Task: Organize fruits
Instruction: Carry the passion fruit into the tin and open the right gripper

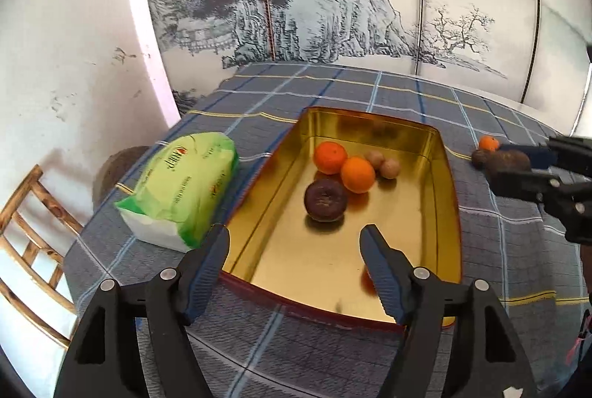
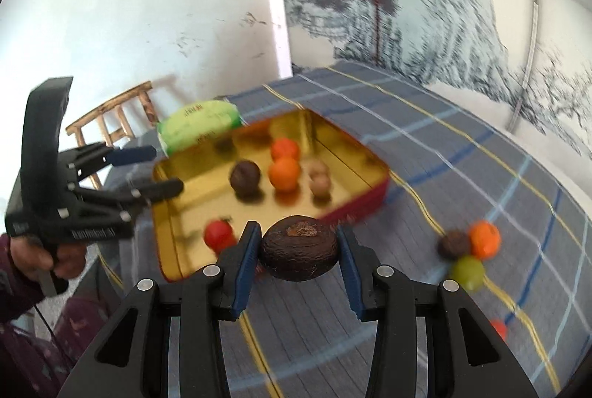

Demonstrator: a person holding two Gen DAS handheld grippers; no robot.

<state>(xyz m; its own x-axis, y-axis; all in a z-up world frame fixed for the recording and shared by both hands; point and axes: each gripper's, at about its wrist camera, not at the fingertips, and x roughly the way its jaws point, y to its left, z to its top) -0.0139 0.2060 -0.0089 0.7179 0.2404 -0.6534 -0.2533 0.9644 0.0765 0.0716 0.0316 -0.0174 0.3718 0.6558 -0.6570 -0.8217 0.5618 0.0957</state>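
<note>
1. The right gripper [image 2: 299, 255] has its jaws clamped on a dark brown fruit [image 2: 299, 252], carried above the counter [image 2: 444, 146] near the gold tin [image 2: 370, 159]. If the grip loosens, it may fall outside.
2. The left gripper [image 1: 296, 268] has its jaws apart, empty, over the tin.
3. Only the right view shows the red fruit [image 2: 218, 233] clearly, plus three loose fruits [image 2: 468, 250].

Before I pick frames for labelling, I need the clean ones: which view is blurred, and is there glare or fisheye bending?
Left wrist view: sharp; the gold tin mirrors the oranges on its floor, and the wall panels bow with the fisheye. Right wrist view: motion-smeared across the tin and the loose fruits, yet the dark brown fruit in the right gripper stays crisp.
</note>
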